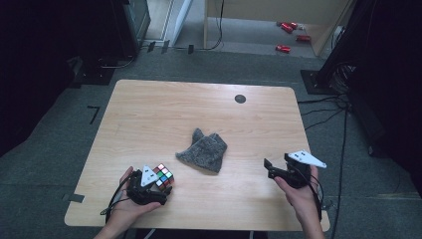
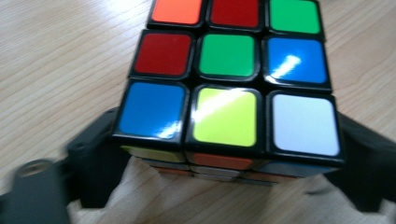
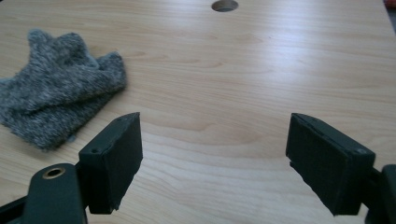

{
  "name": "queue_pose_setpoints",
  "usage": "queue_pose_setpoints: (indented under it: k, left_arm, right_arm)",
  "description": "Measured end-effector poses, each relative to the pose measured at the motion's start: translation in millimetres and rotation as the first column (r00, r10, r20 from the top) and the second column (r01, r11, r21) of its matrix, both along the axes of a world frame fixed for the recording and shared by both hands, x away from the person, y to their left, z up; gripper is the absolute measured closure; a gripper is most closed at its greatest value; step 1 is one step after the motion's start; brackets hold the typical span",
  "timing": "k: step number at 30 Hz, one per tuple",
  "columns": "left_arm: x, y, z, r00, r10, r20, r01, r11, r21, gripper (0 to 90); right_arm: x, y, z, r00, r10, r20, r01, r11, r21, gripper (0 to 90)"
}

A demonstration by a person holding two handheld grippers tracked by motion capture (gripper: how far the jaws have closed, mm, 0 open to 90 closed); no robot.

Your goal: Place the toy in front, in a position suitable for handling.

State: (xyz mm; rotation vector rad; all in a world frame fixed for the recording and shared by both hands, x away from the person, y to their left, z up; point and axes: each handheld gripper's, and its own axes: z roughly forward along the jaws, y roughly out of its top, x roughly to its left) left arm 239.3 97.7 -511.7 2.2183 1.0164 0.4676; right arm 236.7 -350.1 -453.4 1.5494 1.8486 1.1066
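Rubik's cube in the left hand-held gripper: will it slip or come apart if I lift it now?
The Rubik's cube looks rigid, so it should probably lift as one block. Its glossy stickers show glare, so the faces may be slippery against the black jaws flanking its lower sides. Flat faces on the table suggest it would slide rather than roll if pushed.

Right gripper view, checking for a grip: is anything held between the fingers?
No, the right gripper has bare table between its spread fingers.
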Motion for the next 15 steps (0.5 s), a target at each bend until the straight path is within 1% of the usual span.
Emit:
queue_pose_setpoints:
  k: [1, 2, 5, 7, 9, 12, 13, 14, 15]
  left_arm:
    - [0.1, -0.5, 0.3, 1.0, -0.003, 0.001, 0.003, 1.0, 0.002, 14.9]
    - [0.4, -1.0, 0.8, 1.0, -0.007, 0.0, 0.007, 0.9999, 0.014, 14.9]
    - [2.0, -1.7, 0.4, 1.0, 0.0, -0.001, 0.0, 0.9999, 0.017, 17.0]
    - [2.5, -0.7, 0.2, 1.0, -0.001, -0.003, 0.001, 1.0, 0.01, 23.5]
    - [1.9, -0.4, 0.5, 0.9999, -0.01, -0.003, 0.01, 0.9999, 0.009, 25.7]
    - [1.8, 0.1, 0.5, 0.9999, -0.015, -0.005, 0.015, 0.9999, -0.003, 30.4]
    - [1.8, 0.4, 0.5, 0.9998, -0.02, -0.007, 0.02, 0.9997, -0.011, 31.9]
    - [1.8, 0.4, 0.5, 0.9998, -0.02, -0.007, 0.02, 0.9997, -0.011, 33.1]
    - [1.3, 0.9, 0.7, 0.9996, -0.026, -0.003, 0.026, 0.9996, -0.011, 33.6]
  right_arm:
    - [3.6, 7.5, 1.2, 0.9999, 0.015, 0.001, -0.015, 1.0, -0.005, 19.0]
    - [3.6, 7.5, 1.2, 0.9999, 0.015, 0.001, -0.015, 1.0, -0.005, 19.0]
    - [8.7, 19.0, 3.0, 0.9992, 0.041, 0.005, -0.041, 0.999, -0.01, 19.0]
    - [11.8, 27.2, 4.1, 0.9984, 0.057, 0.008, -0.057, 0.998, -0.01, 19.0]
    - [14.9, 35.7, 4.6, 0.9972, 0.075, 0.008, -0.075, 0.997, -0.012, 19.0]
    - [19.6, 48.3, 4.5, 0.9949, 0.1, 0.007, -0.1, 0.995, -0.018, 19.0]
    - [22.5, 56.3, 4.7, 0.9933, 0.115, 0.005, -0.115, 0.993, -0.024, 18.9]
    - [22.5, 56.3, 4.7, 0.9933, 0.115, 0.005, -0.115, 0.993, -0.024, 18.9]
    - [24.9, 64.5, 5.3, 0.9912, 0.132, 0.007, -0.132, 0.991, -0.023, 18.8]
